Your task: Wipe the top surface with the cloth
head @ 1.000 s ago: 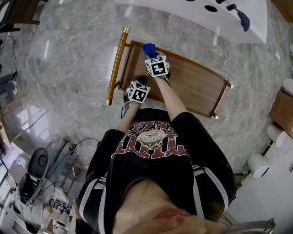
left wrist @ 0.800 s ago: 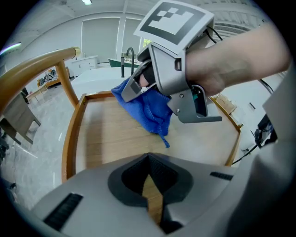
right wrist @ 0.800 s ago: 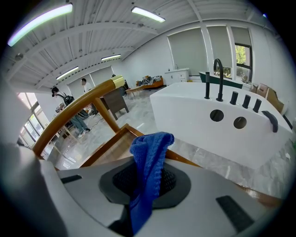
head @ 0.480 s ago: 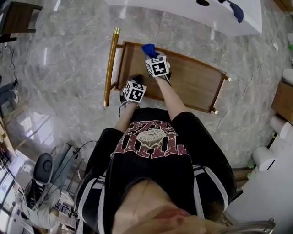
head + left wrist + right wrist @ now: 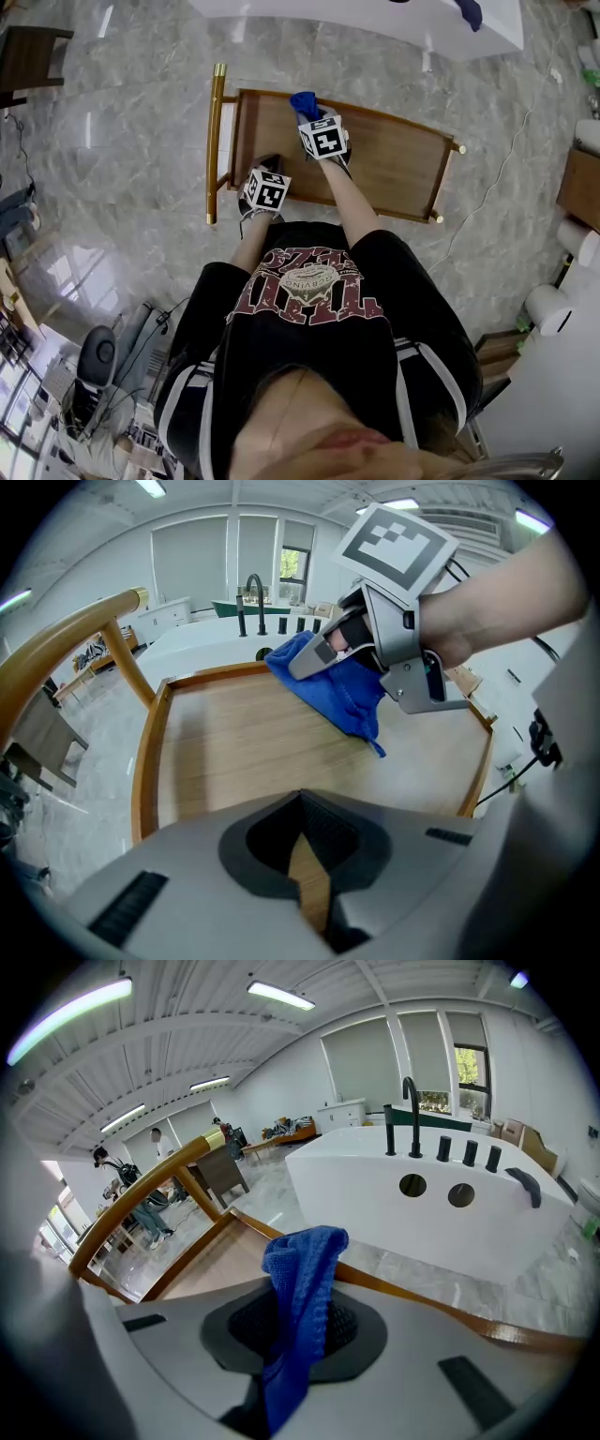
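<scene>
The top surface (image 5: pixel 394 164) is a rimmed wooden cart top, also in the left gripper view (image 5: pixel 234 747). My right gripper (image 5: pixel 307 111) is shut on a blue cloth (image 5: pixel 302 97) over the far left part of the top, near the far rim. The cloth (image 5: pixel 302 1274) bunches up between the right gripper's (image 5: pixel 298 1340) jaws. From the left gripper view the cloth (image 5: pixel 342 686) hangs down toward the wood; I cannot tell whether it touches. My left gripper (image 5: pixel 270 167) hovers at the near left edge, and its jaws (image 5: pixel 305 860) are shut with nothing between them.
A gold handle bar (image 5: pixel 215 141) runs along the cart's left end, raised above the rim (image 5: pixel 70 644). A white sink counter (image 5: pixel 422 1199) with black taps (image 5: pixel 410 1115) stands just beyond the cart. Marble floor (image 5: pixel 122 141) surrounds it. A cable (image 5: pixel 497 202) lies at the right.
The cart has slid leftward in the head view while the right gripper and cloth keep their place, so the cloth now sits slightly farther from the handle end. The left gripper moved a little left.
</scene>
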Tool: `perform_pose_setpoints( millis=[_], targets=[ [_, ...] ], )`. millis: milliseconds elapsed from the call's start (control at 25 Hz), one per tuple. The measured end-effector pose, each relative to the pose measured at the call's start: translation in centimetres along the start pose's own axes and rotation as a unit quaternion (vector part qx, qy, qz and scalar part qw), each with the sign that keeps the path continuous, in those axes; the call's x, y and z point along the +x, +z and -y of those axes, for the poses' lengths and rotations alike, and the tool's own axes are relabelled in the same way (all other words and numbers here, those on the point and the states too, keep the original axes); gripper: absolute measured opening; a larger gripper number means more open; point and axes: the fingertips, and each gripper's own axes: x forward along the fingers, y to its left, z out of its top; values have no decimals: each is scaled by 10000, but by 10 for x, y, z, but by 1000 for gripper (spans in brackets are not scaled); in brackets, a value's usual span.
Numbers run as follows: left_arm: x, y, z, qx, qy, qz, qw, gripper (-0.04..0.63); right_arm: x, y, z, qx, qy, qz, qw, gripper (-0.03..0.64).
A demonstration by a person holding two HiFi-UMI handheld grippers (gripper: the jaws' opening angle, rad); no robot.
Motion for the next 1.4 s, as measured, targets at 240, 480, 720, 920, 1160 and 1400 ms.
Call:
perform_pose_setpoints(
  millis=[240,480,720,920,1160,1400],
  targets=[
    [1,1,1,68,37,-46,10000,46,-9,-6,14,127,-75,26,9999,60],
    [2,6,10,260,82,-295,9992,46,-20,-13,24,201,-144,56,9997,59],
    [10,42,79,1129,-510,-36,9923,46,-36,-25,36,291,-191,84,9994,59],
    [22,42,122,1954,-923,-259,9760,46,-45,-32,51,383,-316,73,9987,59],
    [26,33,146,2131,-1172,-435,9690,46,-66,-44,78,558,-541,161,9968,60],
    [29,30,145,2010,-1278,-453,9702,46,-72,-50,89,605,-524,127,9967,60]
  ],
)
